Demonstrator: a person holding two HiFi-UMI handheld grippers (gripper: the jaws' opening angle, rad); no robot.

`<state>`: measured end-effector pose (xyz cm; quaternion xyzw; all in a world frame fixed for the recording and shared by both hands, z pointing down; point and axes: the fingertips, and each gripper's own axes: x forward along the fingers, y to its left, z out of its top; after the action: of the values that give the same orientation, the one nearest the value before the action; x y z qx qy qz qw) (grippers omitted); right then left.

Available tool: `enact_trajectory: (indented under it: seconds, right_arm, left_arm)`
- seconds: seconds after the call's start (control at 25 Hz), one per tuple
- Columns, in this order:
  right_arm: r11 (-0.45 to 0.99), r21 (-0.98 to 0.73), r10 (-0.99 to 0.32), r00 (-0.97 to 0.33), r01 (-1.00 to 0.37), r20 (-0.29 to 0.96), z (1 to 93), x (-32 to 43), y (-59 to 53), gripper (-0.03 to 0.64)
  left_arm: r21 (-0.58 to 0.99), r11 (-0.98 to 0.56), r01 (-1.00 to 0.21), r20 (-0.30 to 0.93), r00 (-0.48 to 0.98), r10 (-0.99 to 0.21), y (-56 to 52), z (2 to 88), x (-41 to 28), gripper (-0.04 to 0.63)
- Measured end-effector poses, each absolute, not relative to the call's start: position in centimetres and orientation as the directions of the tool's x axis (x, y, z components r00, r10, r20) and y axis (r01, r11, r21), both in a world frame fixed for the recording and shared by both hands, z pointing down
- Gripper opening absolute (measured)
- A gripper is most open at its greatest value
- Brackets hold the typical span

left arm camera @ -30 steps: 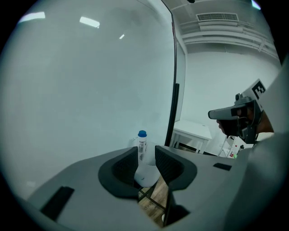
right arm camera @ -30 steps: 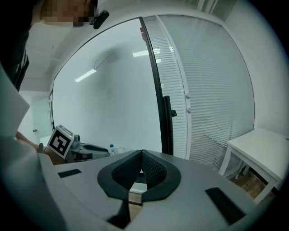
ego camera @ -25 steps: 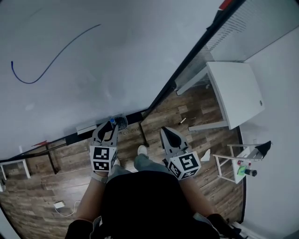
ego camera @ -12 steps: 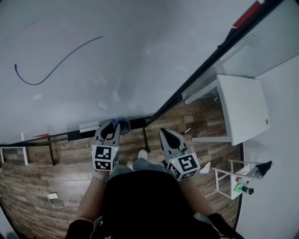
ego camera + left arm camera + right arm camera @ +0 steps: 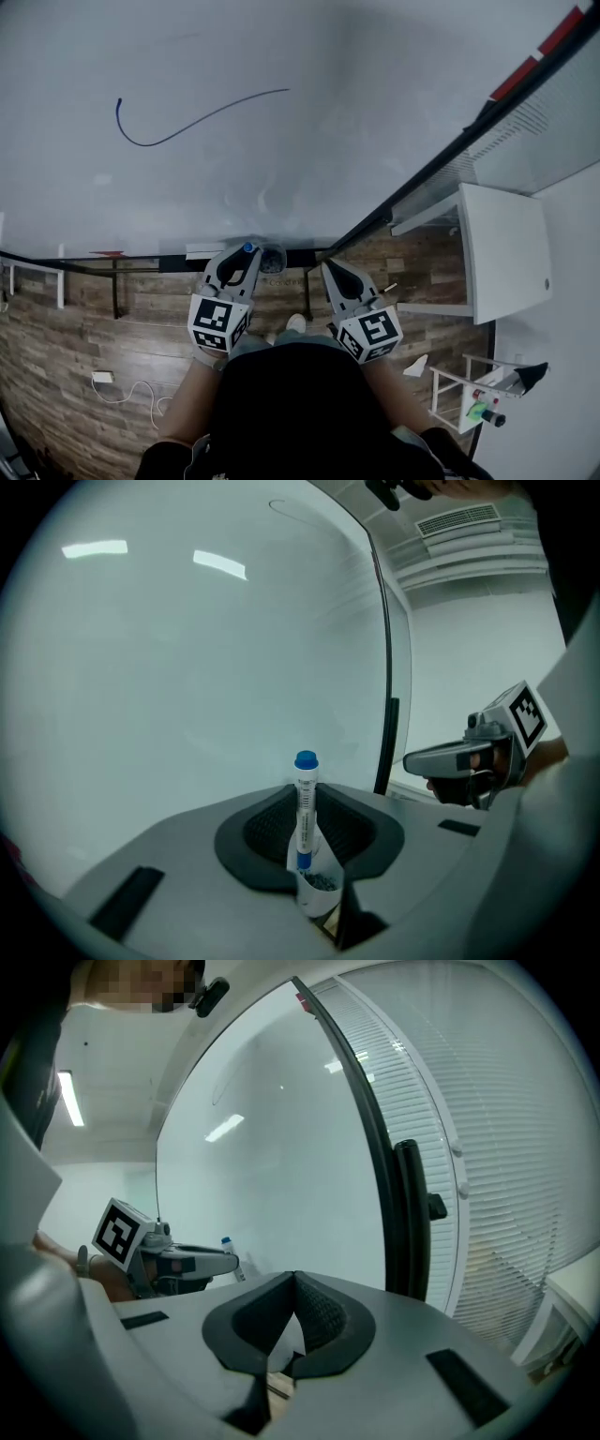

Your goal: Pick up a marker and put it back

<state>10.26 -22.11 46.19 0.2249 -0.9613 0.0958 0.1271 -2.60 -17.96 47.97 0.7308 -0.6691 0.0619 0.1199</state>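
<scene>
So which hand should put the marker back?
Left, I'd say. The left gripper has just been closing its jaws on the blue-capped marker, which stands upright between them, facing the whiteboard. The right gripper is shut and empty.

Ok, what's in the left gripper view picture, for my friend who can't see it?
The left claw, which has just been closing, grips a white marker with a blue cap, standing upright between its pads. Behind it is a whiteboard, and the right claw pokes in from the right side.
</scene>
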Motion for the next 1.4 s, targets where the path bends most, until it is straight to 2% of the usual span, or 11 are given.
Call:
enact_trajectory:
  seconds: [0.2,0.6,1.04,1.4]
  right_arm:
    - [0.906,-0.124,-0.361,-0.893,-0.404,0.269,45.5,7.4,-21.1,0.026]
    - [0.955,-0.125,-0.236,-0.942,-0.271,0.237,44.4,0.5,-17.5,0.026]
    - [0.985,-0.129,-0.08,-0.965,-0.115,0.249,44.5,-6.0,-12.4,0.026]
    - [0.99,-0.137,-0.003,-0.96,-0.043,0.278,46.1,-8.1,-9.8,0.026]
  left_arm:
    - [0.086,-0.057,-0.995,0.196,0.073,-0.978,-16.0,45.0,-4.0,0.08]
    - [0.035,0.064,-0.997,0.189,-0.056,-0.98,-10.3,43.4,-9.4,0.08]
    - [0.042,0.244,-0.969,0.247,-0.227,-0.942,-2.2,45.2,-15.5,0.08]
    - [0.058,0.332,-0.942,0.272,-0.305,-0.913,2.0,46.8,-17.2,0.08]
